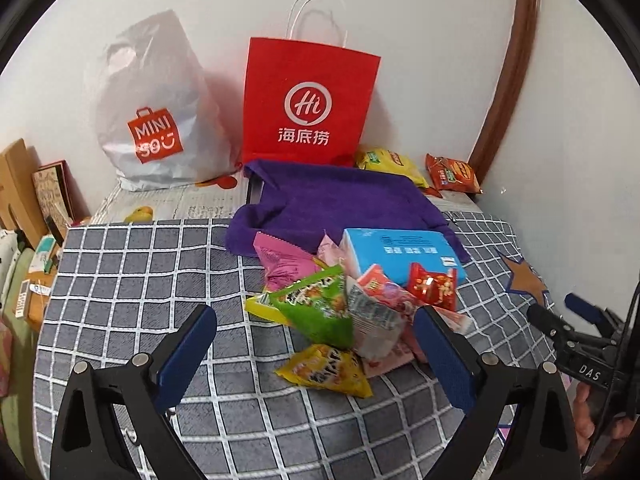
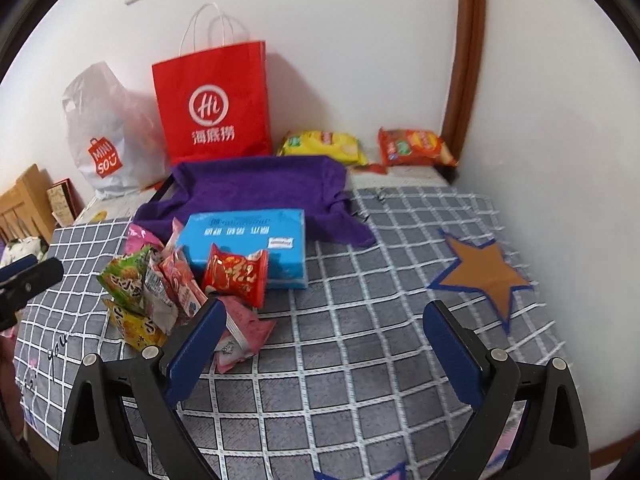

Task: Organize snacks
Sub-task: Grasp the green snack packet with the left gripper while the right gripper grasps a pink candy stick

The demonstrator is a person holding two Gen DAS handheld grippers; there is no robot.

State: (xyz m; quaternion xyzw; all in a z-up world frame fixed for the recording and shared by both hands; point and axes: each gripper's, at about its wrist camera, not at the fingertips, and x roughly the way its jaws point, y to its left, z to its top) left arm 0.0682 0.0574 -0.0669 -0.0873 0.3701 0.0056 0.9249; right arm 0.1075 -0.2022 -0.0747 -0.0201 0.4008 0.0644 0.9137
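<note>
Checked blanket point(image 2: 360, 340) holds crinkled, bright snack packets point(image 1: 340, 312) heaped together.

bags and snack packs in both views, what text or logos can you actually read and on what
"Hi" and "海底捞": red paper bag
"MINI SO": white plastic bag
"DAS": right gripper
Print on the blue box and the snack packets: too blurred to read.

"MINISO" on white bag point(image 1: 154, 120); "Hi" on red bag point(image 1: 308, 104)
</note>
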